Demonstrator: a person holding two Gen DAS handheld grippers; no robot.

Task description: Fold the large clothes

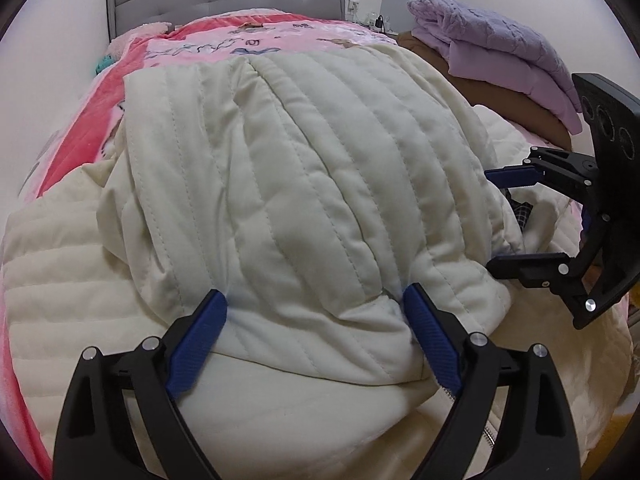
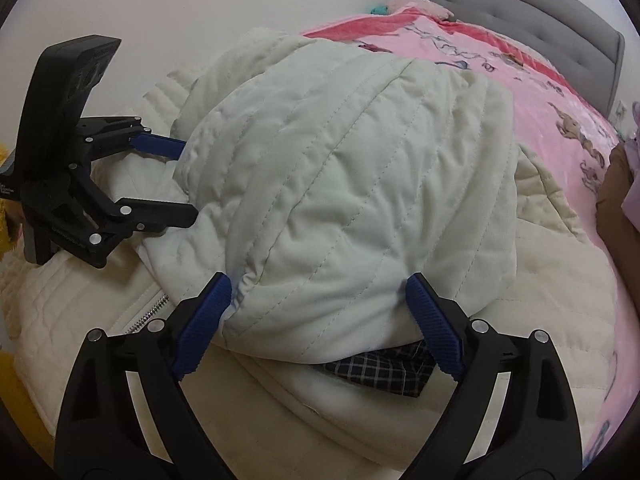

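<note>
Left wrist view: the bed [image 1: 132, 128] carries my cream quilted coat [image 1: 304, 168], long axis toward twelve o'clock. My left gripper [image 1: 316, 320] and right gripper [image 1: 494, 220], at three o'clock, stand spread around its folded near edge.

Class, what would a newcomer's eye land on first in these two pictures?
A puffy cream quilted coat folded over itself fills the middle of the bed. Behind it lies a bright pink blanket. A lilac pile of folded clothes sits at the far right.
</note>
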